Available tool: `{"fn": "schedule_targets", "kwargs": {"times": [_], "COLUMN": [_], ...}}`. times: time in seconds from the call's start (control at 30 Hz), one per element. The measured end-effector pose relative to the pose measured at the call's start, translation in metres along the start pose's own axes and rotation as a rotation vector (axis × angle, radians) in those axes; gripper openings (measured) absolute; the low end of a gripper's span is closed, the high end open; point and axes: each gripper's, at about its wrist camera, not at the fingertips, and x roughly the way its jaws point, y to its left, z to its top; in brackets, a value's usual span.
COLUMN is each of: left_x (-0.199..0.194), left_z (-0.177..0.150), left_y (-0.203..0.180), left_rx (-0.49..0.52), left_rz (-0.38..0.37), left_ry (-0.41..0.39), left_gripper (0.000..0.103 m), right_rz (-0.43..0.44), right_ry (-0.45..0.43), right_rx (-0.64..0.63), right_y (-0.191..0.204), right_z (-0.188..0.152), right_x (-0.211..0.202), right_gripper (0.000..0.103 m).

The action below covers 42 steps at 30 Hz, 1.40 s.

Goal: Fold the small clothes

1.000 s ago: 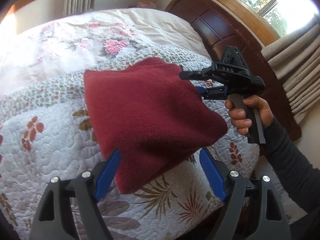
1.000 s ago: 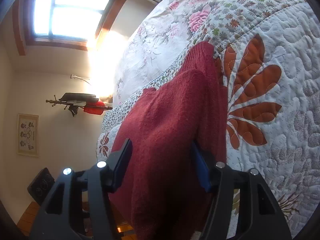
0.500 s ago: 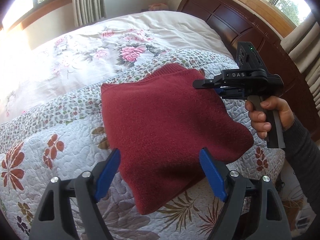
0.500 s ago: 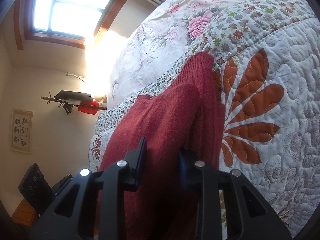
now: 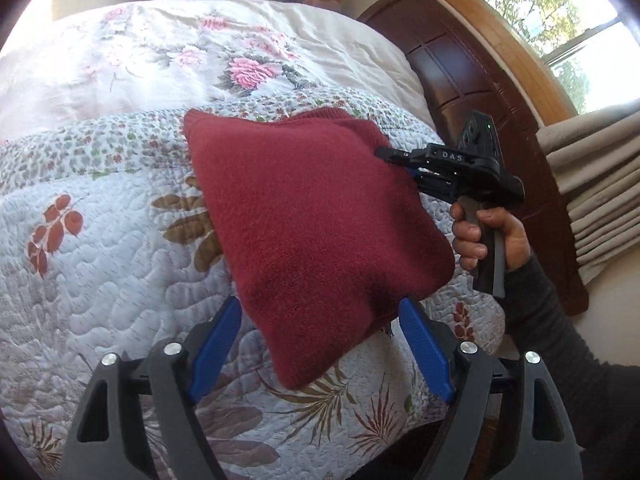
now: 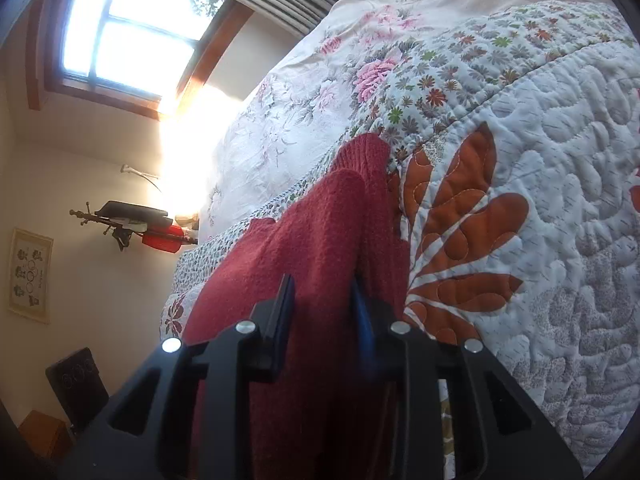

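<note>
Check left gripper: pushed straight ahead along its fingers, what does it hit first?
The folded red sweater: its near corner already sits between the open left gripper fingers. The quilt lies under it; depth is unclear.

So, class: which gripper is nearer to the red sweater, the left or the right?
Right. The right gripper is clamped on the red sweater's edge; the left gripper hangs open, its fingers straddling the near corner without gripping.

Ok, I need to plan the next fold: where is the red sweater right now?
The red sweater lies folded on the quilt, near the headboard. The right tool pinches its edge; the open left tool straddles its near corner.
</note>
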Motion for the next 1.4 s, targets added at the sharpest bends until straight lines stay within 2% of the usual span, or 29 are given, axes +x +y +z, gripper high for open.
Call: {"fn": "schedule_targets", "kwargs": {"times": [0.13, 0.2, 0.27, 0.43, 0.47, 0.5, 0.63, 0.73, 0.87, 0.93, 0.97, 1.03, 1.13, 1.2, 1.27, 1.33, 1.4], "left_x": [-0.018, -0.025, -0.024, 0.003, 0.008, 0.012, 0.009, 0.007, 0.046, 0.073, 0.082, 0.085, 0.081, 0.084, 0.087, 0.090, 0.091], "left_z": [0.004, 0.012, 0.020, 0.040, 0.044, 0.047, 0.054, 0.050, 0.035, 0.024, 0.019, 0.011, 0.005, 0.003, 0.000, -0.003, -0.003], "left_y": [0.005, -0.001, -0.009, -0.022, -0.023, -0.023, -0.030, -0.032, -0.025, -0.012, -0.006, 0.001, 0.009, 0.013, 0.014, 0.013, 0.013], "left_rx": [-0.013, 0.008, 0.042, 0.085, 0.089, 0.090, 0.089, 0.085, 0.040, 0.023, 0.007, 0.005, -0.014, -0.019, -0.009, 0.013, 0.021], "left_rz": [-0.062, -0.105, -0.146, -0.239, -0.239, -0.238, -0.264, -0.334, -0.356, -0.317, -0.293, -0.302, -0.325, -0.334, -0.330, -0.311, -0.296], "left_ry": [-0.051, -0.086, -0.106, -0.050, -0.031, -0.019, -0.004, 0.023, 0.157, 0.223, 0.242, 0.236, 0.213, 0.210, 0.209, 0.208, 0.206], "left_gripper": [0.081, 0.081, 0.081, 0.081, 0.081, 0.081, 0.081, 0.081, 0.081, 0.081, 0.080, 0.080, 0.079, 0.079, 0.079, 0.078, 0.074], "right_rz": [0.036, 0.063, 0.081, 0.122, 0.116, 0.105, 0.125, 0.146, 0.092, 0.077, 0.084, 0.068, -0.021, 0.023, 0.100, 0.112, 0.126], "right_ry": [0.007, 0.031, 0.053, 0.108, 0.122, 0.137, 0.119, 0.105, 0.185, 0.207, 0.211, 0.173, 0.021, -0.041, 0.004, 0.051, 0.108], "right_rx": [0.023, 0.046, 0.058, 0.060, 0.064, 0.054, -0.017, 0.007, 0.105, 0.103, 0.091, 0.052, -0.038, -0.110, -0.166, -0.213, -0.172], "right_y": [-0.004, -0.008, -0.008, -0.003, -0.003, 0.001, 0.027, 0.018, -0.030, -0.033, -0.028, -0.015, 0.010, 0.038, 0.064, 0.075, 0.060], "right_z": [-0.026, -0.045, -0.065, -0.101, -0.104, -0.105, -0.110, -0.121, -0.128, -0.129, -0.128, -0.125, -0.119, -0.115, -0.110, -0.107, -0.108], "right_x": [-0.029, -0.039, -0.043, -0.036, -0.031, -0.028, -0.050, -0.072, -0.038, -0.025, -0.025, -0.039, -0.079, -0.093, -0.077, -0.048, -0.015], "right_gripper": [0.033, 0.047, 0.051, 0.056, 0.044, 0.009, 0.007, 0.006, 0.007, 0.009, 0.014, 0.021, 0.023, 0.022, 0.023, 0.023, 0.020]}}
